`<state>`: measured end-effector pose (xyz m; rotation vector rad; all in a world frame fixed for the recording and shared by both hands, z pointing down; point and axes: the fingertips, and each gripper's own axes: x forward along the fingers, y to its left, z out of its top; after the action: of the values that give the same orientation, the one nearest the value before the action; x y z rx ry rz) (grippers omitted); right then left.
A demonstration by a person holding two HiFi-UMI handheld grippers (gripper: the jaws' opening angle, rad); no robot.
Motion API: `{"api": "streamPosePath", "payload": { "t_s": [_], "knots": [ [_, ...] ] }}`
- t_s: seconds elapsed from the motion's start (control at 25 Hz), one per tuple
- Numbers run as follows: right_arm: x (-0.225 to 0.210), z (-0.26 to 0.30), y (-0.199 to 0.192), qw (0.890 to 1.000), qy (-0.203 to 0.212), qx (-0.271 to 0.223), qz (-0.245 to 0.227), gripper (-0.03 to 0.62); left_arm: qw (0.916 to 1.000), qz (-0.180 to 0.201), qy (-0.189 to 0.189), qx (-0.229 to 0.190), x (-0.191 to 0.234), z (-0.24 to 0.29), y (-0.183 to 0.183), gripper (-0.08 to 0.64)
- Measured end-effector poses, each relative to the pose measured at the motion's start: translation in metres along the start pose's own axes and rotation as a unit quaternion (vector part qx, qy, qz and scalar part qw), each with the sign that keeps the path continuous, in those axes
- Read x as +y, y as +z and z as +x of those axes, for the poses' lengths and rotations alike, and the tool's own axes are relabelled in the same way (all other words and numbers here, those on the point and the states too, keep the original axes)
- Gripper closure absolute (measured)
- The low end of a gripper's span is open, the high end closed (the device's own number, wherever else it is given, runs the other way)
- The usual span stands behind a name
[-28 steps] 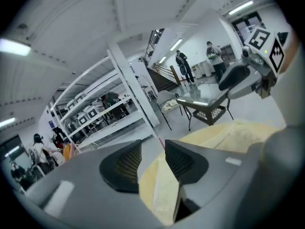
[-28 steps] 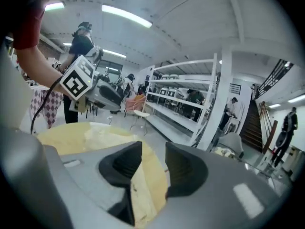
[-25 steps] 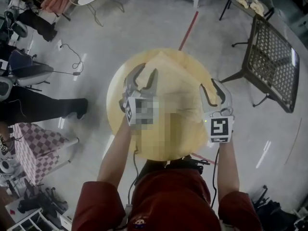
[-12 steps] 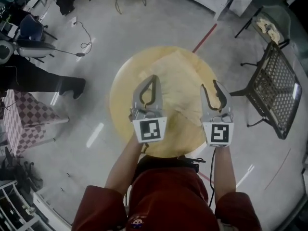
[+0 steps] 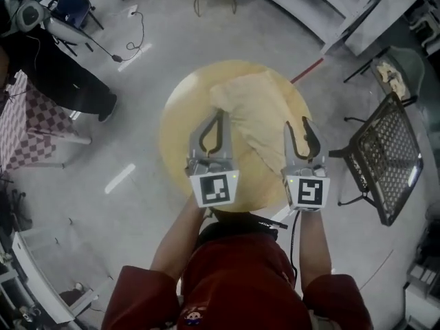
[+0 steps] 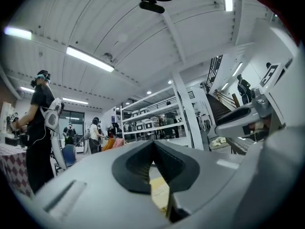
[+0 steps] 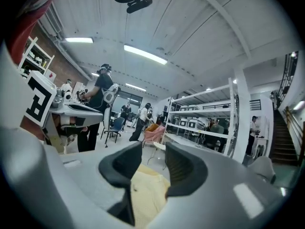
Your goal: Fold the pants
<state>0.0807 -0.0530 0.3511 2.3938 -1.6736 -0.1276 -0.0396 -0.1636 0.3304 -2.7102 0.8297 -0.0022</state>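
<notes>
Lying folded into a compact bundle, the pale yellow pants (image 5: pixel 256 119) rest on the round table (image 5: pixel 180 126). Left gripper (image 5: pixel 218 112) jaws are closed on nothing; right gripper (image 5: pixel 296 122) jaws stand apart, empty. Folding appears essentially complete, with at most tidying left.

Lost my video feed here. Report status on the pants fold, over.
Left gripper just closed shut, empty. Right gripper open, empty. Pants lie on round table, unheld. Nothing in the way.
</notes>
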Motion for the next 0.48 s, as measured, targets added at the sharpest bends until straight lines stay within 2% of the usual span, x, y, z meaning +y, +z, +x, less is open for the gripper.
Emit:
{"api": "streamPosePath", "payload": {
  "t_s": [0.24, 0.48],
  "knots": [
    [0.008, -0.039, 0.009, 0.999, 0.039, -0.011, -0.019, 0.448, 0.9986, -0.002, 0.052, -0.014, -0.007, -0.05, 0.026, 0.554],
    [-0.005, -0.087, 0.015, 0.998, 0.06, -0.014, -0.019, 0.448, 0.9966, 0.012, 0.081, -0.007, -0.035, -0.091, 0.052, 0.554]
  ]
}}
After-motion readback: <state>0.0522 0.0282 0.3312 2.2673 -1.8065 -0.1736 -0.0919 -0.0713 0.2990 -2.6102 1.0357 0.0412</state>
